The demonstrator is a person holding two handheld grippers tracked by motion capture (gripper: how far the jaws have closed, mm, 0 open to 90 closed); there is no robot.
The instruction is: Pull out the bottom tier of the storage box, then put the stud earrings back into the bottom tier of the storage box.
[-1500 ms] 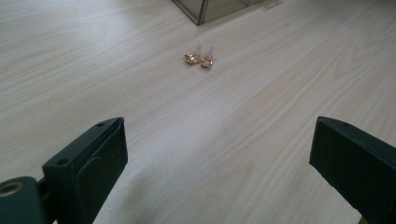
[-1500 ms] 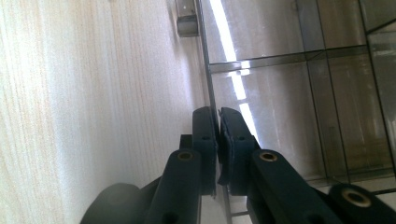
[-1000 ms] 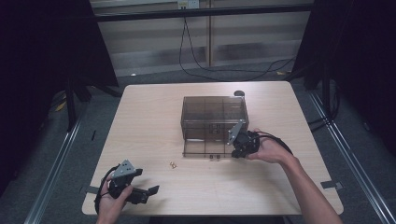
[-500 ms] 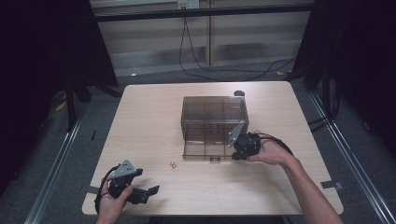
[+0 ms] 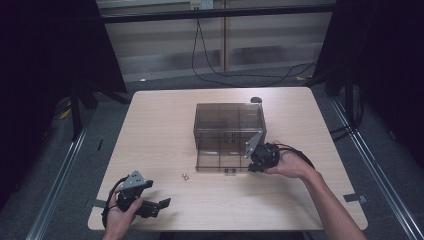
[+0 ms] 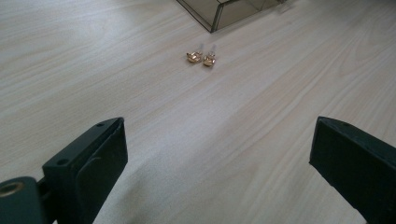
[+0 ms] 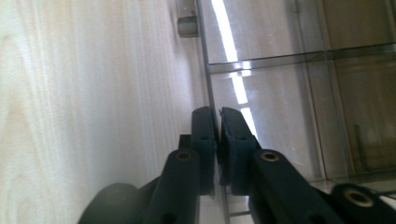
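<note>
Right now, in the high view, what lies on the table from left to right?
Left gripper → pair of small gold earrings → smoky transparent plastic box with compartments → right gripper, at the edge of the box's lowered front panel.

On the pale wooden counter [image 5: 160,125] stands a smoky transparent plastic box [image 5: 229,122] with its flap lying open in front. The right tongs [image 5: 256,162] pinch that flap's corner. The left tongs [image 5: 155,205] rest near the counter's front edge, and tiny golden earrings [image 5: 185,176] lie between.

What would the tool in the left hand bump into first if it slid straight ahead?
Probably the two small gold earrings, which lie on the table ahead of the open left tool. Beyond them sits the smoky clear box's corner.
</note>
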